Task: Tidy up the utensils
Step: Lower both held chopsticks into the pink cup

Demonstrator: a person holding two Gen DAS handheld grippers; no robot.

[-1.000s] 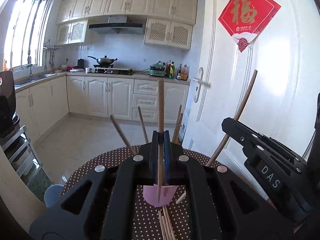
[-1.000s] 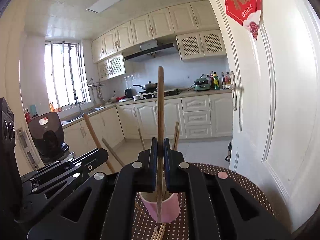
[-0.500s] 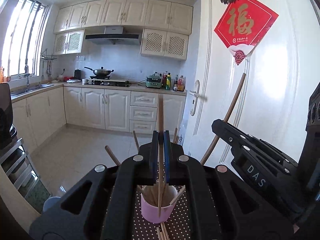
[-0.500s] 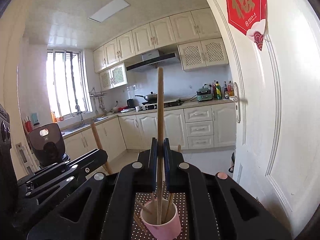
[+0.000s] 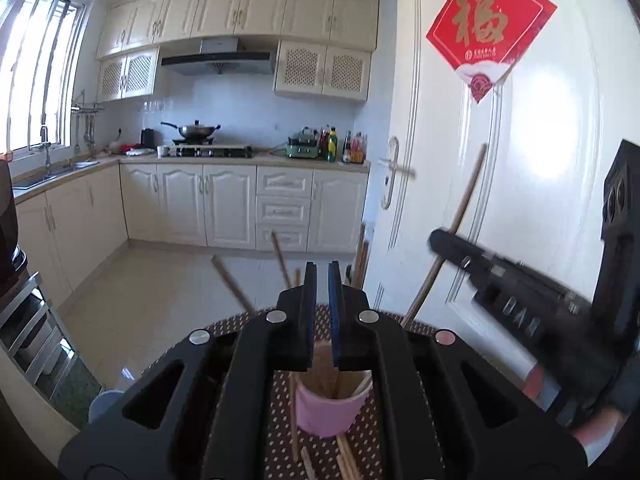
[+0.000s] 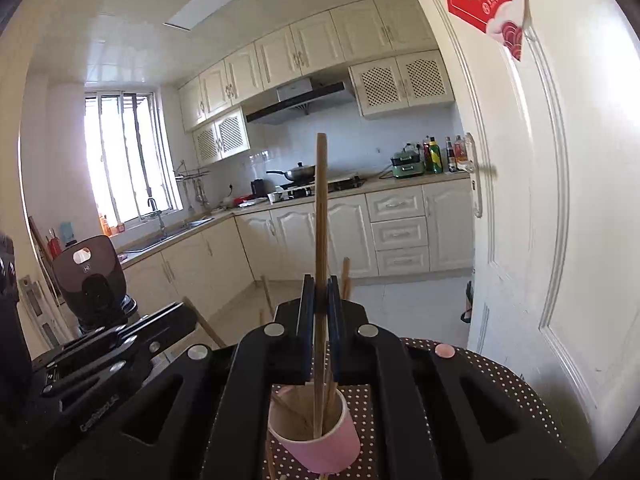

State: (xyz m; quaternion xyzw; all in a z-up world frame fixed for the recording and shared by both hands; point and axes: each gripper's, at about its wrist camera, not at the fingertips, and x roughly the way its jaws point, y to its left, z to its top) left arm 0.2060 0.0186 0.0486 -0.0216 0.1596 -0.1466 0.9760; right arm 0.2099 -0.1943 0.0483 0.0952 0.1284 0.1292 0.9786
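Left wrist view: left gripper [image 5: 322, 280] above a pink cup [image 5: 326, 412] on a brown dotted tablecloth [image 5: 360, 446]; its blue pads stand a narrow gap apart with nothing between them. Chopsticks in the cup [image 5: 280, 258] lean outward, long axes near upright, upper ends fanned left and right of the fingers. Loose chopsticks [image 5: 344, 460] lie flat on the cloth just in front of the cup, long axes running toward the camera. At right, blurred, the right gripper [image 5: 442, 246] carries 1 chopstick [image 5: 466, 200] tilted with its upper end toward the white door [image 5: 540, 200].

Right wrist view: right gripper [image 6: 321, 292] clamped on the chopstick [image 6: 321, 208], long axis vertical, upper end pointing at the ceiling, lower end inside the pink cup [image 6: 320, 440] among the sticks already there. The cup stands directly below the fingers. The left gripper [image 6: 120, 344] shows at lower left, beside the cup
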